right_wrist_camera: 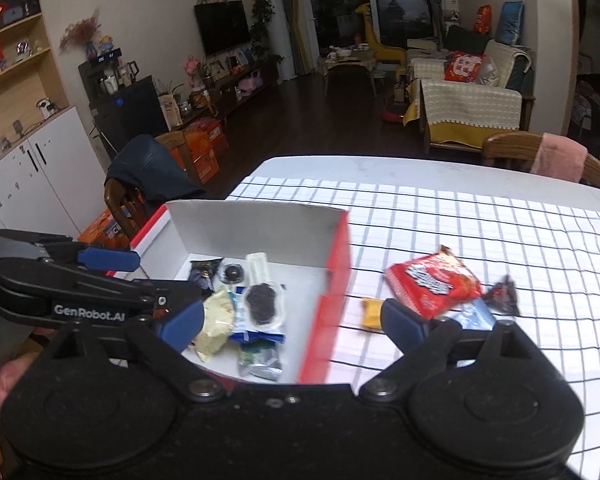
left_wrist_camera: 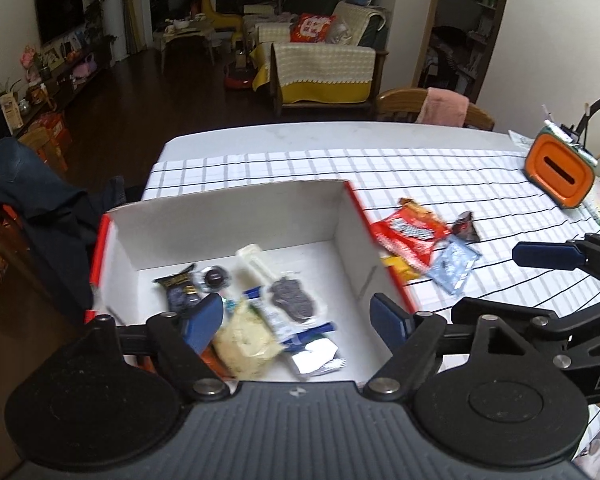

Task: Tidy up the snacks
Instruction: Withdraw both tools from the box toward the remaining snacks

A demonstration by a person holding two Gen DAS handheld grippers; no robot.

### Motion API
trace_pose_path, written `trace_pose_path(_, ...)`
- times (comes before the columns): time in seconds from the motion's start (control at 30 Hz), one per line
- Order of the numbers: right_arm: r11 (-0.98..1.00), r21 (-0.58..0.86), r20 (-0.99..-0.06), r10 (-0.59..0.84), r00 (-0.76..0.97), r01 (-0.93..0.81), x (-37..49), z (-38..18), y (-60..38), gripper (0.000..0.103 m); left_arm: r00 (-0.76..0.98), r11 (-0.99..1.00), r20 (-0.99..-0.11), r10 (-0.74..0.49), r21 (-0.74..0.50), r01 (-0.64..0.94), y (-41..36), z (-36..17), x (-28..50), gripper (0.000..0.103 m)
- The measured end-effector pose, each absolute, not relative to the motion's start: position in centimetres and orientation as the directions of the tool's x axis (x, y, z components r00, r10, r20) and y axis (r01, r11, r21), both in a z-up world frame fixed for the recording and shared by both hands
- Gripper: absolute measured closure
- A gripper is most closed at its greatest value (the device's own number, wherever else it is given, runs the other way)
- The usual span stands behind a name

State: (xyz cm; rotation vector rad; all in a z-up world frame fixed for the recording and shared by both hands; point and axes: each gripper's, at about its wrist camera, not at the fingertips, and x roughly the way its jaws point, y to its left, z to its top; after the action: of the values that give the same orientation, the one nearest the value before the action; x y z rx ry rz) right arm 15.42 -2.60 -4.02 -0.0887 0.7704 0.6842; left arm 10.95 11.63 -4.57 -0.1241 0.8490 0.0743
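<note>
A white cardboard box with red outer walls (left_wrist_camera: 236, 216) (right_wrist_camera: 256, 224) stands on the checked tablecloth and holds several snack packets, among them a pale yellow bag (left_wrist_camera: 246, 338) (right_wrist_camera: 216, 320) and a dark cookie pack (left_wrist_camera: 292, 300) (right_wrist_camera: 260, 306). Right of the box lie a red packet (left_wrist_camera: 412, 232) (right_wrist_camera: 432, 284), a small dark packet (left_wrist_camera: 466, 228) (right_wrist_camera: 502, 294), a light blue packet (left_wrist_camera: 454, 266) (right_wrist_camera: 474, 316) and a yellow one (left_wrist_camera: 400, 266) (right_wrist_camera: 371, 312). My left gripper (left_wrist_camera: 300, 320) is open and empty above the box. My right gripper (right_wrist_camera: 292, 322) is open and empty over the box's right wall.
An orange box with a slot (left_wrist_camera: 560, 174) holding pens stands at the table's far right. Wooden chairs stand at the left with a dark jacket (left_wrist_camera: 32, 200) and at the far edge with a pink cloth (right_wrist_camera: 556, 158). The right gripper's finger shows in the left wrist view (left_wrist_camera: 548, 256).
</note>
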Motion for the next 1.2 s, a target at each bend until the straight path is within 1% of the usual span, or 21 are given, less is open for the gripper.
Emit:
trace_pose_path(0.23, 0.793, 0.147, -0.667, 0.521, 0.533, -0.591, 16.8, -4.2, -7.5, 0.001, 0.670, 0.992, -0.742, -0.003, -0.086, -0.091, 6.6, -5.0, 12.2, 0.019)
trace_pose_path(0.37, 0.797, 0.135, -0.669, 0.512, 0.539, -0.589, 17.8, -4.6, -10.1, 0.000, 0.668, 0.990, -0.744, -0.018, -0.105, -0.091, 4.2, -5.5, 13.3, 0.018)
trace_pose_path(0.53, 0.803, 0.106, -0.675, 0.491, 0.551, -0.586, 19.8, -5.2, -13.5, 0.000, 0.651, 0.991, -0.759, -0.011, -0.094, -0.092, 1.2, -6.5, 15.1, 0.018)
trace_pose_path(0.87, 0.811, 0.070, -0.706, 0.452, 0.545, -0.581, 25.6, -7.9, -17.7, 0.000, 0.628, 0.990, -0.776, 0.061, -0.034, -0.138, -3.1, -8.7, 19.4, 0.018)
trace_pose_path(1.2, 0.792, 0.103, -0.721, 0.476, 0.504, -0.601, 30.0, -10.4, -19.2, 0.003, 0.632, 0.966, -0.745, 0.214, 0.064, -0.251, -6.1, -11.4, 21.8, 0.018)
